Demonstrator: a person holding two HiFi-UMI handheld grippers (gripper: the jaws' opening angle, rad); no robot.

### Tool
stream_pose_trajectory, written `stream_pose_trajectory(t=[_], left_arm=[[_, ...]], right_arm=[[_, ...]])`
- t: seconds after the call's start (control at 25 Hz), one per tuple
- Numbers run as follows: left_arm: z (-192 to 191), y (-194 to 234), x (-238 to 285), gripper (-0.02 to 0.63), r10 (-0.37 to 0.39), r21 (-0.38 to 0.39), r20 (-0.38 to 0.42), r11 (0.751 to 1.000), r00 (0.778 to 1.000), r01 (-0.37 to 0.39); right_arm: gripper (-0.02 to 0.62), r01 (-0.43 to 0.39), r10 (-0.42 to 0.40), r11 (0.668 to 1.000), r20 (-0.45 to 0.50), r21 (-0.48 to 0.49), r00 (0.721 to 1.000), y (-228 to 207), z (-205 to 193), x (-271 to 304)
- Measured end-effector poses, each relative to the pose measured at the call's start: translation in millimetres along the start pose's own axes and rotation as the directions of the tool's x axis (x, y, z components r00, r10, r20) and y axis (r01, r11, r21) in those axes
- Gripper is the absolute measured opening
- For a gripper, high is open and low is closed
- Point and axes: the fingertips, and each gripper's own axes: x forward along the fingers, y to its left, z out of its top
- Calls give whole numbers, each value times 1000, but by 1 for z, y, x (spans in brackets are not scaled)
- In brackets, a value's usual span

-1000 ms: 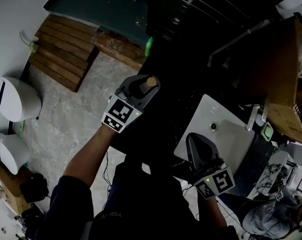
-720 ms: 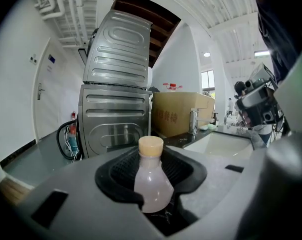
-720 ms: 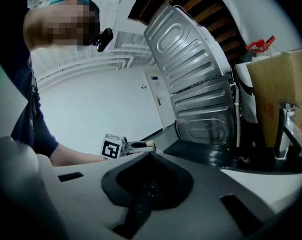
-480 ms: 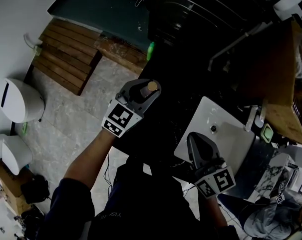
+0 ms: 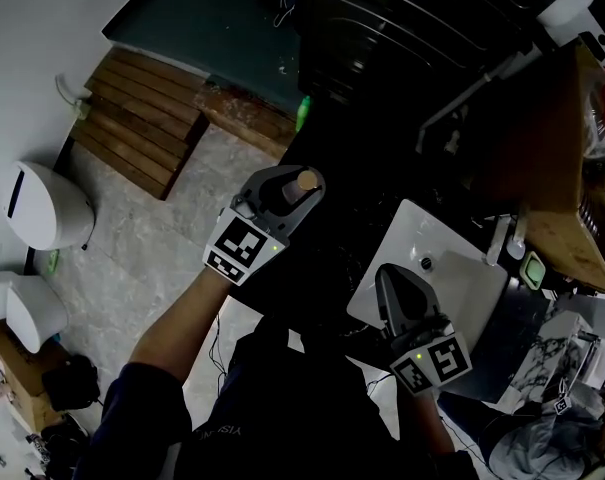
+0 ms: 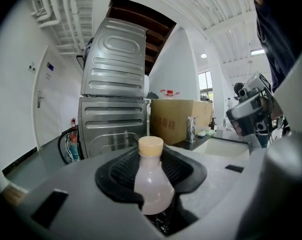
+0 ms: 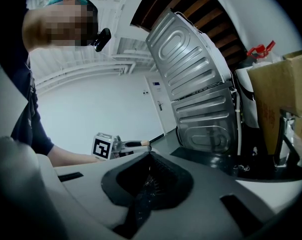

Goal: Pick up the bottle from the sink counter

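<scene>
The left gripper [image 5: 285,186] has its fingers [image 6: 116,176] clamped on the bottle [image 6: 151,183], a small milky translucent one with a tan cap. In the left gripper view the bottle stands upright in the notch between the two black ribbed pads. Its rounded body is pressed between them, and its neck and cap rise clear above them. From the head view only the tan cap and a little of the neck show, poking out past the grey finger shells. The bottle is held in the air, off the bench [image 5: 510,320], out to the left of the white sink [image 5: 469,280] and well apart from it, over dark ground at the edge of the tiled floor [image 5: 162,238].

The right gripper [image 5: 389,280] hovers over the near left corner of the sink. Its fingers [image 7: 141,196] are together, the black pads meeting along a seam with nothing between them. The marker cube of the left gripper shows in its view, off to the left.

Beyond the sink stand a chrome tap [image 5: 506,240] and a cardboard box [image 6: 180,120]. Stacked steel machines [image 6: 115,89] rise behind the bottle. A wooden slatted platform [image 5: 132,108] lies on the floor at the far left, and a green bottle [image 5: 302,113] stands near its right end.
</scene>
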Motion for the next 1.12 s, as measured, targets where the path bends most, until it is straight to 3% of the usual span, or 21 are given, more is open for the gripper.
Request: stream_pose_trajectory(t=[1.12], left_arm=[[70, -51, -40, 141, -24, 36, 51, 999, 998, 22]], right_arm=[[25, -2, 7, 999, 105, -43, 994, 12, 33, -31]])
